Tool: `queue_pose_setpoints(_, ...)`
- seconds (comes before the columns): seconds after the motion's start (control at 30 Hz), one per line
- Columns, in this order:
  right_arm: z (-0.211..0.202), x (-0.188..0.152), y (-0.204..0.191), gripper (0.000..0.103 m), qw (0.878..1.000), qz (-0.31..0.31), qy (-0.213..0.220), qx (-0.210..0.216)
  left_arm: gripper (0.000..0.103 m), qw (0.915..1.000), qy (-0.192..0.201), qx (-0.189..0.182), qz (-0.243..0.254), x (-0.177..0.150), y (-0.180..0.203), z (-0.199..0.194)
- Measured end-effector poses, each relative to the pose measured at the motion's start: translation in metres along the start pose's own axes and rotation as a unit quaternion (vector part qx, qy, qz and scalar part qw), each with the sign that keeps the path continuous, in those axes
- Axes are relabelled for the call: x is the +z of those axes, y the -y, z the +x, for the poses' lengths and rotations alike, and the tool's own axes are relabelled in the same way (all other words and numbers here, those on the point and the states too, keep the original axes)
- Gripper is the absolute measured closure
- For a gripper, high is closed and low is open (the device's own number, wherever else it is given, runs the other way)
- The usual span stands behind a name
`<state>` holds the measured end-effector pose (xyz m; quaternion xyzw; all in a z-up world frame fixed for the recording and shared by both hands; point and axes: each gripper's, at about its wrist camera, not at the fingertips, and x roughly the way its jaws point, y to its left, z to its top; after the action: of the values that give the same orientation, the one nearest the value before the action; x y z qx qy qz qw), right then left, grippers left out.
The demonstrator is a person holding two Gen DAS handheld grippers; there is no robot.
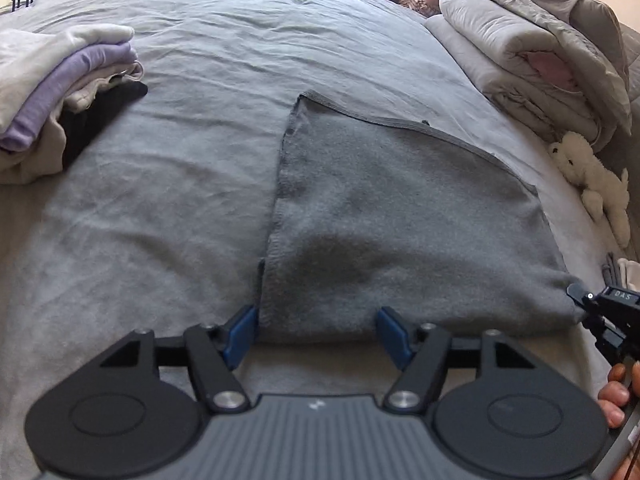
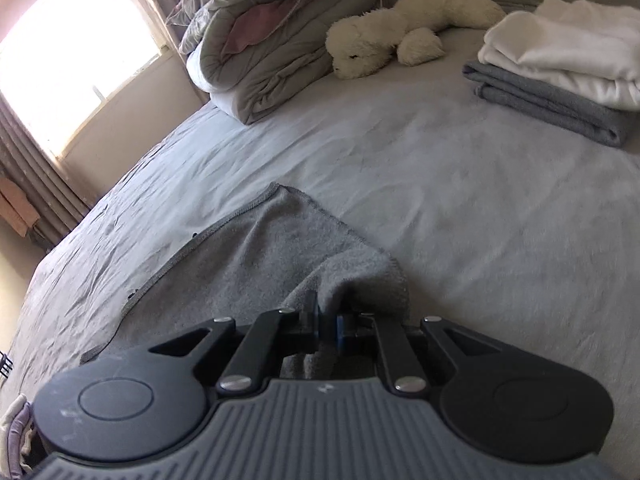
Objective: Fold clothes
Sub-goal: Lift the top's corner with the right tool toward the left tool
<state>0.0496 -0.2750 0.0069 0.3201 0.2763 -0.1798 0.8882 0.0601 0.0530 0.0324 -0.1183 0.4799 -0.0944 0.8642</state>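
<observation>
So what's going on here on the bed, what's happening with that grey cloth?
A person with a gripper in each hand is folding a grey towel laid on the bed. The right gripper is shut on the towel's near corner. The left gripper is open, its blue fingers either side of the near edge, not yet gripping. Folded laundry is stacked nearby.

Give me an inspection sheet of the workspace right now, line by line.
Surface: bed sheet, grey, wrinkled.
Job's things: grey towel lying flat; folded stack, white on grey; unfolded pile.
Clutter: plush toy; rolled duvet.
Grippers: left gripper open at the towel's near edge; right gripper shut on a towel corner.
Cables: nothing seen.
Surroundings: bright window, curtains.
</observation>
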Motion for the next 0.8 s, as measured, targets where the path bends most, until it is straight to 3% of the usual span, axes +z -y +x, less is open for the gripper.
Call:
queue_pose_setpoints(0.3, 0.008, 0.0, 0.038, 0.091, 0.993, 0.099, -0.028, 0.054, 0.037, 0.9998, 0.001, 0.014, 0.017, 0.001, 0.003, 0.001)
queue_pose_setpoints(0.4, 0.006, 0.003, 0.034, 0.091, 0.995, 0.075, -0.024, 0.053, 0.037, 0.9997, 0.0, 0.017, 0.017, 0.001, 0.004, 0.001)
queue_pose_setpoints(0.47, 0.002, 0.004, 0.019, 0.093, 0.999, 0.026, -0.007, 0.034, 0.037, 0.9999, -0.006, 0.01, 0.007, 0.004, 0.0, 0.0)
queue_pose_setpoints(0.53, -0.008, 0.003, -0.007, 0.094, 0.999, -0.042, 0.028, 0.021, 0.038, 0.9987, -0.02, -0.022, -0.042, 0.013, -0.018, -0.005)
queue_pose_setpoints(0.57, -0.017, -0.003, -0.028, 0.094, 0.992, -0.109, 0.064, 0.018, 0.038, 0.9951, -0.03, -0.046, -0.082, 0.018, -0.031, -0.006)
queue_pose_setpoints(0.63, -0.03, -0.031, -0.068, 0.094, 0.963, -0.244, 0.115, 0.026, 0.038, 0.9834, -0.033, -0.078, -0.161, 0.028, -0.062, -0.01)
queue_pose_setpoints(0.67, -0.035, -0.053, -0.088, 0.094, 0.941, -0.311, 0.131, 0.036, 0.038, 0.9783, -0.026, -0.081, -0.189, 0.032, -0.076, -0.014)
queue_pose_setpoints(0.73, -0.046, -0.095, -0.126, 0.094, 0.882, -0.439, 0.16, 0.055, 0.038, 0.9751, -0.007, -0.065, -0.212, 0.037, -0.092, -0.02)
queue_pose_setpoints(0.8, -0.056, -0.138, -0.165, 0.095, 0.805, -0.558, 0.186, 0.074, 0.038, 0.9724, -0.006, -0.062, -0.225, 0.038, -0.1, -0.021)
